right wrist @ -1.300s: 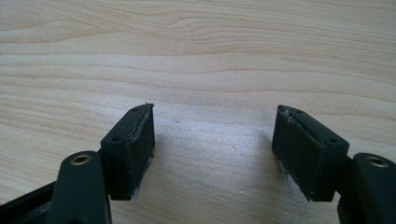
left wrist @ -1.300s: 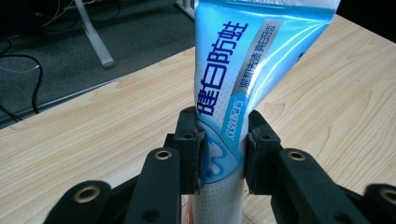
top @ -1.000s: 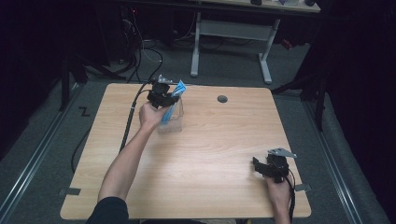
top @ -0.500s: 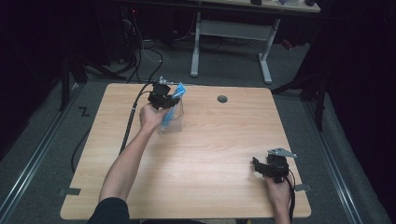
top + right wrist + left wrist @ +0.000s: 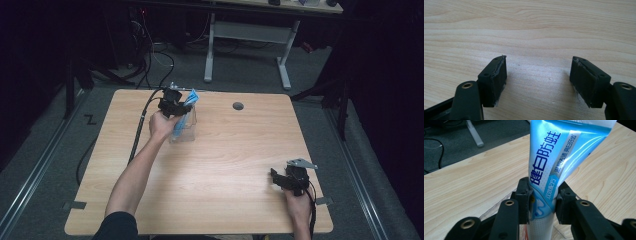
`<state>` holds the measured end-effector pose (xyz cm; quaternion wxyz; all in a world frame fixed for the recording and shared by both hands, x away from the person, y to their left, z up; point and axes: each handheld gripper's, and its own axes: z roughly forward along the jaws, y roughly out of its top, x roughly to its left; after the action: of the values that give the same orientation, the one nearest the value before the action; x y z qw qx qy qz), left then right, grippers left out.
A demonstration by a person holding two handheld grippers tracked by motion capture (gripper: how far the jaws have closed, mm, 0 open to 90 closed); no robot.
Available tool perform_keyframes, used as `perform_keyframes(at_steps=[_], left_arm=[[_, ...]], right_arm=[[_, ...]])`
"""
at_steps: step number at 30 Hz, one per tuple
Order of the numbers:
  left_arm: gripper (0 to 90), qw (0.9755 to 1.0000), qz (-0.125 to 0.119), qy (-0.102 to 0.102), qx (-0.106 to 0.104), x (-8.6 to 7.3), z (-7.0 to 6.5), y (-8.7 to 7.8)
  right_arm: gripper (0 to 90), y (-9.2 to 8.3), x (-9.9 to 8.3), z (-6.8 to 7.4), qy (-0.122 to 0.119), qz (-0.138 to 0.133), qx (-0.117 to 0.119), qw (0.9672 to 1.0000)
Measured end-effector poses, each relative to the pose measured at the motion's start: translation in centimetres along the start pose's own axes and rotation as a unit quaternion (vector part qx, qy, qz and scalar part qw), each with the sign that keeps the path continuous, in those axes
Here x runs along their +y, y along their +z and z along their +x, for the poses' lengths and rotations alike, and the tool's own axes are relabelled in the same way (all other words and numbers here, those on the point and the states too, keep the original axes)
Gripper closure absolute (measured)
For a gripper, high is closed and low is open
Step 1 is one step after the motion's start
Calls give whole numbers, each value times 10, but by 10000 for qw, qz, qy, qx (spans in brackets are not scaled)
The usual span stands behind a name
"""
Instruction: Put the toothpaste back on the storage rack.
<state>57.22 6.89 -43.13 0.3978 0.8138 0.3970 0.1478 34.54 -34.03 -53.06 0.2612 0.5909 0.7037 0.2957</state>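
Two risks stand out: the left gripper [image 5: 541,202], its jaws just easing off the tube [image 5: 554,167] standing in the clear cup [image 5: 184,131], could tip both, while the right gripper [image 5: 539,82] gapes idle.

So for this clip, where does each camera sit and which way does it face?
High view: above the person's side, looking forward and down on the table; both forearms enter from the bottom.
Left gripper view: rides the left gripper, looking along its jaws at the toothpaste tube, which stands in a clear container.
Right gripper view: rides the right gripper, facing bare tabletop between open jaws.
Shared: the high and left gripper views both show the tube; all three show the wooden top.
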Motion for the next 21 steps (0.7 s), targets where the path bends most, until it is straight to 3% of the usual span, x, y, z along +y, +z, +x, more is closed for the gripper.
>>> perform_keyframes(at_steps=[5, 21], left_arm=[[656, 10000, 8, -9, -20, 0, 1, -2], [438, 9998, -189, -65, -89, -2, 2, -12]], right_arm=[[301, 0, 0, 0, 0, 0, -3, 10000], [300, 0, 0, 0, 1, 1, 1, 10000]])
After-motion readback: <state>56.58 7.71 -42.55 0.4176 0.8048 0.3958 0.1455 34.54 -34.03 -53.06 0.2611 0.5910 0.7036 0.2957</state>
